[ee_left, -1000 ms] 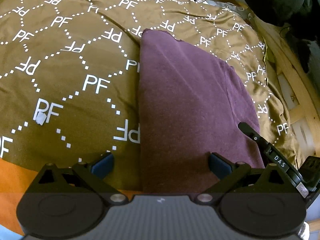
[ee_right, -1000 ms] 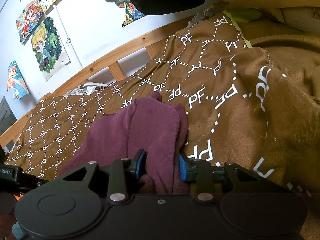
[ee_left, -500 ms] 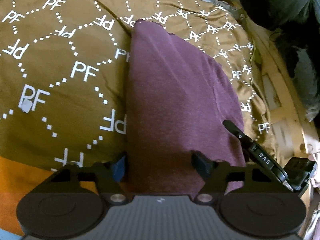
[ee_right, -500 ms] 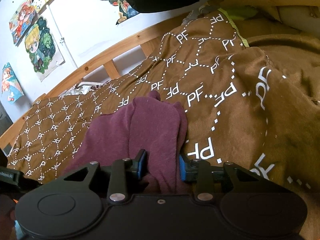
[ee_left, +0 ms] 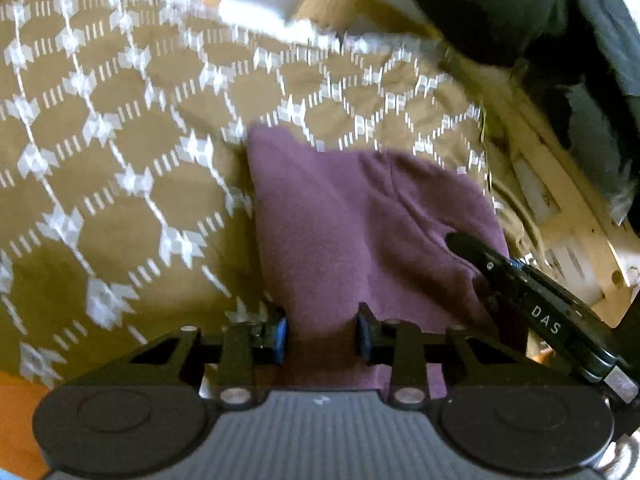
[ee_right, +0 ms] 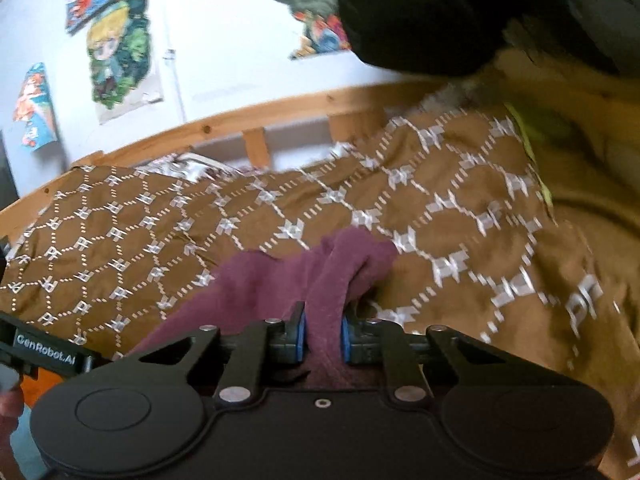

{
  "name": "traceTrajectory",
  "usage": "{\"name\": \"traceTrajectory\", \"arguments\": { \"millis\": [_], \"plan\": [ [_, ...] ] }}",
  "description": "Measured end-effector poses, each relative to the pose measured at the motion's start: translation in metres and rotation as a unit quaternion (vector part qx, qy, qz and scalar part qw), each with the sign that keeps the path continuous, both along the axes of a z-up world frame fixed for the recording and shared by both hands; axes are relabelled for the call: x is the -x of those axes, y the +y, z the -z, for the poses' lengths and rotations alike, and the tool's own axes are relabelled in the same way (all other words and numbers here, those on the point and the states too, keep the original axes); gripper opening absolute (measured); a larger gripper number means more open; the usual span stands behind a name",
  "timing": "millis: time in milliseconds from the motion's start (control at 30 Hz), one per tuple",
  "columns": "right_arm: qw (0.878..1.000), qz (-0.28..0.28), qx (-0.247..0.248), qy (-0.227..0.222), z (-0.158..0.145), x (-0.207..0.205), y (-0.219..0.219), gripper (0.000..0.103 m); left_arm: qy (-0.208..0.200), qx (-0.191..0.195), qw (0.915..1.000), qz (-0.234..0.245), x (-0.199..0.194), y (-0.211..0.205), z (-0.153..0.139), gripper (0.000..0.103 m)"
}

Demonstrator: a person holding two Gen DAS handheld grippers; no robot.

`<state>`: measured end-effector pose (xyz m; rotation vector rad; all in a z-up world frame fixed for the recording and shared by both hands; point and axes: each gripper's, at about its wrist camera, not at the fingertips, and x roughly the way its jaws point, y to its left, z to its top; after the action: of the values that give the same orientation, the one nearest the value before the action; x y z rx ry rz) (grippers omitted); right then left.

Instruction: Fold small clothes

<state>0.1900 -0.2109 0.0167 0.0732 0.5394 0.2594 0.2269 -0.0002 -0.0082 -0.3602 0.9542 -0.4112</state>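
- My left gripper (ee_left: 321, 332) has its jaws pinching the near edge of the maroon garment (ee_left: 360, 220); my right gripper (ee_right: 322, 336) has its jaws clamped on a bunched ridge of the same cloth.
- The garment lies on the brown patterned bedspread (ee_left: 120, 160), near the wooden bed frame (ee_right: 256, 120), partly raised where I hold it.
- My right hold is on a thick gather, not one clean edge. If layers slip out unevenly, I judge the fold will come out skewed.
- The bedspread is soft and creased; either pinch could catch it along with the garment and drag it.
- Both views are blurred, so I cannot tell how deep the cloth sits in either pinch; a shallow bite could let go mid-lift.
- Pulling my hands apart too hard could stretch the garment instead of laying it flat.
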Motion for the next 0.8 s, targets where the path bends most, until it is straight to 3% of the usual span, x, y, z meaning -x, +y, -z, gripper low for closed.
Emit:
{"name": "traceTrajectory", "arguments": {
  "millis": [167,367,467,567,700,800],
  "plan": [
    [0.999,-0.027,-0.026,-0.022,-0.002,-0.011,0.029,0.017,-0.064,-0.048,0.9963,-0.033,0.007,0.028,-0.019,0.036],
    [0.996,-0.076,-0.027,-0.048,0.007,-0.026,0.086,0.017,-0.132,-0.124,0.9799,-0.082,0.027,0.050,-0.025,0.036],
    [0.994,-0.092,-0.025,-0.047,0.016,-0.031,0.106,0.017,-0.130,-0.141,0.9765,-0.098,0.027,0.063,-0.017,0.036],
    [0.995,-0.096,-0.019,-0.019,0.030,-0.041,0.117,0.017,-0.099,-0.139,0.9792,-0.110,0.021,0.071,0.003,0.038],
    [0.997,-0.077,0.000,0.006,0.048,-0.045,0.117,0.017,-0.087,-0.136,0.9782,-0.130,0.024,0.076,0.021,0.045],
    [0.998,-0.063,-0.013,0.026,0.053,-0.049,0.107,0.020,-0.084,-0.141,0.9765,-0.140,0.026,0.076,0.023,0.053]
  ]
}}
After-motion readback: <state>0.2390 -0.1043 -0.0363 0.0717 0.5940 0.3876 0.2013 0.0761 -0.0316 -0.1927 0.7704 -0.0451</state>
